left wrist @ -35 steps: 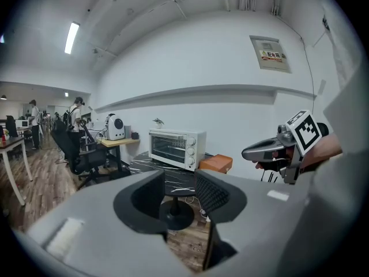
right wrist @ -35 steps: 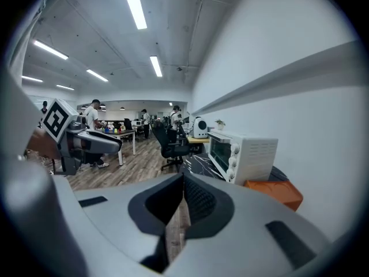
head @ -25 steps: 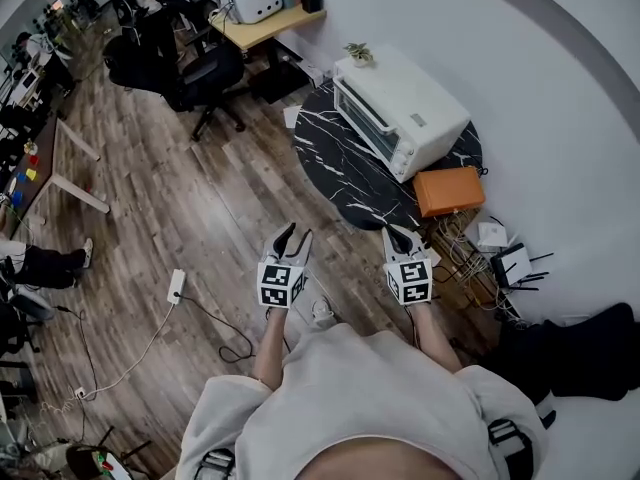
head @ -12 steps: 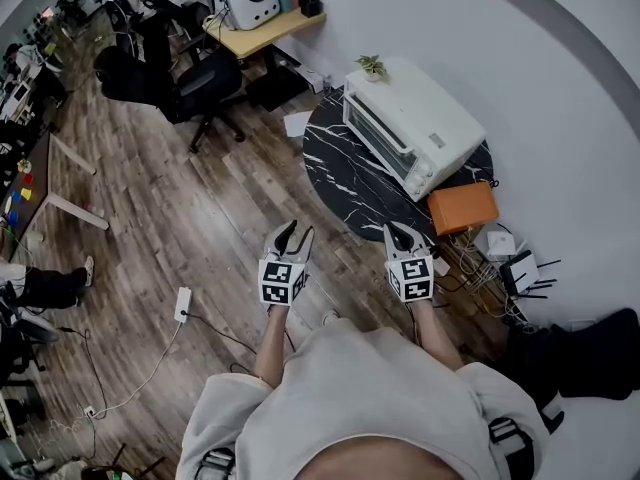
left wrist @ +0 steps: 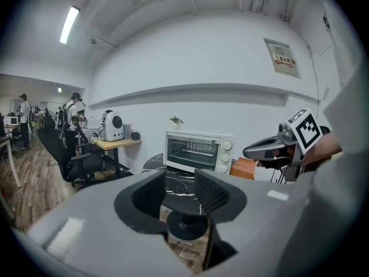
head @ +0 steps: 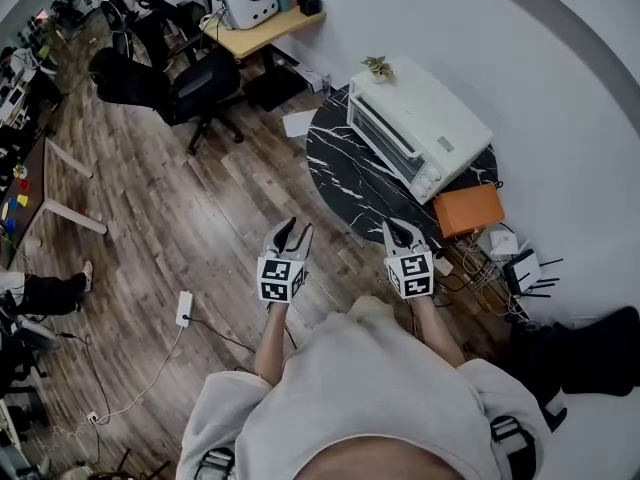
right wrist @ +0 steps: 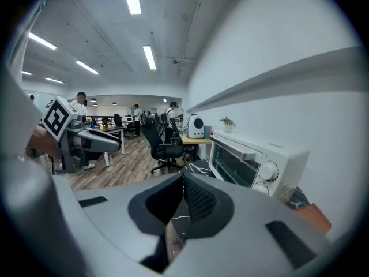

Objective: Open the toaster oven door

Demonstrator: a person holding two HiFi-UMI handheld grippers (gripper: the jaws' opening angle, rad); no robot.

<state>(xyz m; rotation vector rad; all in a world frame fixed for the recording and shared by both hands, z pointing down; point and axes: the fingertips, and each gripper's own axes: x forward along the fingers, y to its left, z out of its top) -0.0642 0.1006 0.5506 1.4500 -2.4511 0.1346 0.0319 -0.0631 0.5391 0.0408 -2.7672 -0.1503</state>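
A white toaster oven (head: 420, 123) stands on a round black marble table (head: 345, 168) against the wall, its glass door shut. It also shows ahead in the left gripper view as the oven (left wrist: 199, 152) and at the right in the right gripper view as the oven (right wrist: 253, 160). My left gripper (head: 294, 230) hangs over the wood floor short of the table, jaws open and empty (left wrist: 180, 176). My right gripper (head: 402, 228) is level with it near the table's edge; its jaw tips meet with nothing between them (right wrist: 183, 178). Neither touches the oven.
An orange box (head: 468, 210) sits by the table, with cables and routers (head: 510, 263) on the floor beyond. A small plant (head: 378, 66) tops the oven. Office chairs (head: 190, 73), a wooden desk (head: 255, 23) and a power strip (head: 184, 308) lie to the left.
Both grippers have moved forward over the floor toward the table, side by side. The oven door stays shut and the jaws look unchanged.
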